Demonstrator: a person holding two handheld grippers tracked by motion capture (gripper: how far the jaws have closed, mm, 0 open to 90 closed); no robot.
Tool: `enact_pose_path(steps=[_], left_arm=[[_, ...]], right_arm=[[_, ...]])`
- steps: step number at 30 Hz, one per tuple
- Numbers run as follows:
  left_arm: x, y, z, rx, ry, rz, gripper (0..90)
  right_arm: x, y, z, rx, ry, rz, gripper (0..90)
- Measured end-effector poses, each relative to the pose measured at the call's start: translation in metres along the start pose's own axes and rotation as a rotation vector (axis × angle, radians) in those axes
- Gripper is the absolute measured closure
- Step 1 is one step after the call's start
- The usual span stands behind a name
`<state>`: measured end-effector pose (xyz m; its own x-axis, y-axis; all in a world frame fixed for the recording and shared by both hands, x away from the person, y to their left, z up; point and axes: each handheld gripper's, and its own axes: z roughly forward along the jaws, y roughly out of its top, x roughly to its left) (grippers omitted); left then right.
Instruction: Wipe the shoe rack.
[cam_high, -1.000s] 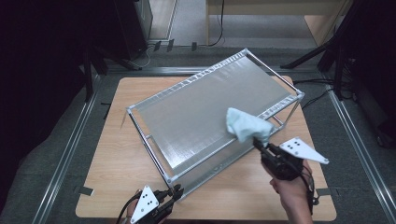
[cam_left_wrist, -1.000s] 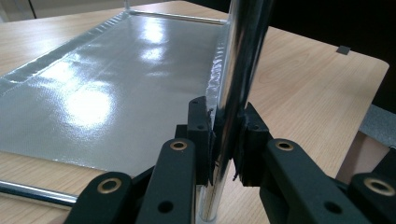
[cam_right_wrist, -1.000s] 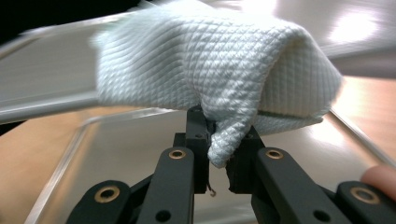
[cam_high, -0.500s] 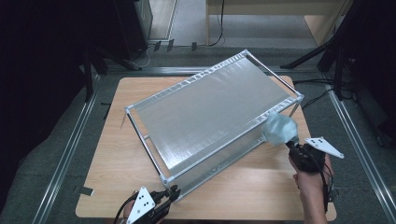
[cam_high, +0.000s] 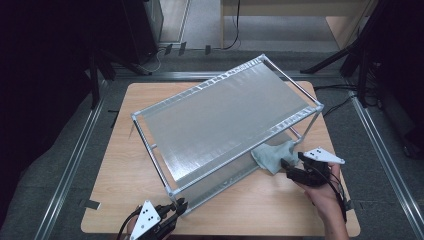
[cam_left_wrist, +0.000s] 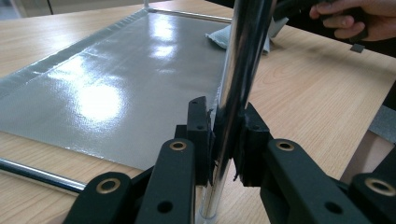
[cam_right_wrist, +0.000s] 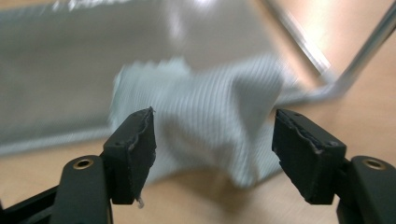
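Wooden table (cam_high: 125, 165) carries a two-tier metal rack (cam_high: 225, 117), set askew to the table edges; grey sheet forms the top shelf, chrome posts at the corners. Pale grey cloth (cam_high: 272, 156) lies crumpled on the table at the rack's right near side, partly over the lower shelf edge, towards the table's right edge. Right gripper (cam_high: 290, 166) sits just beside the cloth, jaws having just opened, the cloth lying just in front of its tips; hand (cam_high: 325, 192) behind it. Left gripper (cam_high: 179, 206) at the near table edge, jaws closed around the rack's near corner post (cam_high: 172, 192).
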<state>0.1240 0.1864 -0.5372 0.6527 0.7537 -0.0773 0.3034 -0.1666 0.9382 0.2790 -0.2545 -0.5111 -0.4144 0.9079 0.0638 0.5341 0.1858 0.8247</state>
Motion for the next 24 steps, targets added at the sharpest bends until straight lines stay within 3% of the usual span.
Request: enact_pose_path(steps=[1, 4, 5, 7, 8, 9, 10, 11, 12, 13, 14, 15, 17, 18, 19, 20, 23, 24], left_arm=[[0.000, 0.000, 0.000, 0.000, 0.000, 0.000, 79.5], [0.000, 0.000, 0.000, 0.001, 0.003, -0.002, 79.3], [0.000, 0.000, 0.000, 0.001, 0.003, -0.002, 79.3], [0.000, -0.001, -0.001, 0.001, 0.006, -0.005, 79.3], [0.000, -0.001, -0.001, 0.002, 0.007, -0.005, 79.3], [0.000, -0.001, -0.001, 0.002, 0.007, -0.005, 79.3], [0.001, -0.001, -0.002, 0.001, 0.010, -0.005, 79.3], [0.001, -0.001, -0.002, 0.001, 0.010, -0.005, 79.3], [0.001, -0.001, -0.003, 0.002, 0.011, -0.006, 79.3], [0.001, -0.001, -0.003, 0.002, 0.011, -0.006, 79.3], [0.002, -0.001, -0.003, 0.003, 0.013, -0.004, 79.3], [0.002, -0.001, -0.003, 0.003, 0.013, -0.004, 79.3], [0.002, -0.002, -0.004, 0.002, 0.014, -0.005, 79.3], [0.002, -0.002, -0.004, 0.002, 0.015, -0.006, 79.4], [0.002, -0.002, -0.004, 0.002, 0.015, -0.006, 79.3], [0.002, -0.002, -0.004, 0.002, 0.016, -0.008, 79.3], [0.003, -0.003, -0.005, 0.001, 0.018, -0.010, 79.3], [0.003, -0.004, -0.006, -0.002, 0.021, -0.015, 79.3]], right_arm=[[0.000, 0.000, 0.000, 0.000, 0.000, 0.000, 31.0], [0.016, 0.009, -0.001, -0.132, -0.082, 0.036, 31.6], [0.021, 0.010, 0.001, -0.133, -0.075, 0.031, 31.5], [0.027, 0.010, 0.005, -0.116, -0.058, 0.017, 31.2], [0.035, 0.007, 0.015, -0.055, -0.037, 0.000, 30.1], [0.035, 0.007, 0.015, -0.055, -0.037, 0.000, 30.1], [0.040, 0.001, 0.029, 0.028, -0.027, 0.012, 29.8], [0.040, 0.001, 0.029, 0.028, -0.027, 0.012, 29.8], [0.043, -0.005, 0.040, 0.081, -0.052, 0.020, 30.3], [0.043, -0.005, 0.040, 0.081, -0.052, 0.020, 30.3], [0.043, -0.008, 0.048, 0.112, -0.097, 0.015, 32.3], [0.043, -0.008, 0.048, 0.112, -0.097, 0.015, 32.3], [0.044, -0.010, 0.051, 0.134, -0.118, 0.002, 36.8], [0.045, -0.011, 0.051, 0.144, -0.125, -0.020, 45.6], [0.045, -0.011, 0.051, 0.144, -0.125, -0.020, 45.6], [0.045, -0.010, 0.049, 0.148, -0.110, -0.019, 63.9], [0.043, -0.009, 0.047, 0.152, -0.114, -0.034, 71.0], [0.035, -0.005, 0.045, 0.127, -0.120, -0.012, 73.8]])
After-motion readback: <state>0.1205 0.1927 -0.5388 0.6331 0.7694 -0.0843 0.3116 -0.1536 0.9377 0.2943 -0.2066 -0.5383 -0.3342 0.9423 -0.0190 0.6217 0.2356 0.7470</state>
